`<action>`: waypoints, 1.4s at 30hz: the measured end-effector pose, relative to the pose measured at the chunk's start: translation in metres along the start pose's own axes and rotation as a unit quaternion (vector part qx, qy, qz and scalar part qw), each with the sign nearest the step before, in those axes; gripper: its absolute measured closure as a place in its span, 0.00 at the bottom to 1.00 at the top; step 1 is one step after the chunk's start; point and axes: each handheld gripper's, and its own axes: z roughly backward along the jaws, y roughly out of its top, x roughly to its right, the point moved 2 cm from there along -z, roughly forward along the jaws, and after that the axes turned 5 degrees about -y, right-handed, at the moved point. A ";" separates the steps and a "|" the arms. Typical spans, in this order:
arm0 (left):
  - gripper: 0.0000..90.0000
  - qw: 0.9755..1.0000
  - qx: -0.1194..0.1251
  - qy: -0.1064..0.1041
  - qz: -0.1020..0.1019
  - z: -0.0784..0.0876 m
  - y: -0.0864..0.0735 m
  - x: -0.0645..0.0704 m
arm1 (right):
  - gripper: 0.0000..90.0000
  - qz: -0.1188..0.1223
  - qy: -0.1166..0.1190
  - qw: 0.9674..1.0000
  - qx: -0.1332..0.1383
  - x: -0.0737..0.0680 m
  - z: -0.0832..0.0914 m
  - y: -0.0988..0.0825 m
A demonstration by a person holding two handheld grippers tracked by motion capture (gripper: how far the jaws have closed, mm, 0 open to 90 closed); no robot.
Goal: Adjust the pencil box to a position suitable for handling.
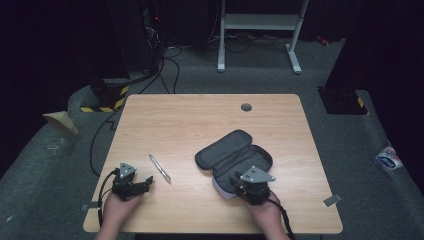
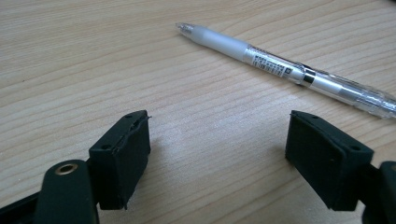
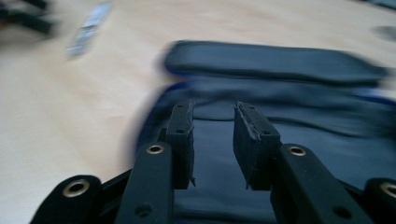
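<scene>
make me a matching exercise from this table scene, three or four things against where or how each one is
Things:
1. pen
2. pencil case
3. left gripper
4. right gripper

States:
a. unzipped, flap laid open on the table
b. jaws a narrow gap apart, nothing between them, over the dark lining
c. lying flat on bare wood between the two hands
d. jaws spread wide, nothing between them

Pairs: 1-c, 2-a, 3-d, 4-b

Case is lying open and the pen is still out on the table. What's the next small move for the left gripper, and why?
Probably ease the left gripper forward to the pen and close on its barrel. Its jaws stand wide apart with bare table between them, the pen lies just beyond them, and the pencil case is already open beside the right gripper.
</scene>
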 end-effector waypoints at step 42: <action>0.69 0.989 -0.003 -0.112 -0.095 -0.005 0.023 0.129 | 0.85 -0.081 -0.053 0.994 -0.041 0.050 0.013 -0.035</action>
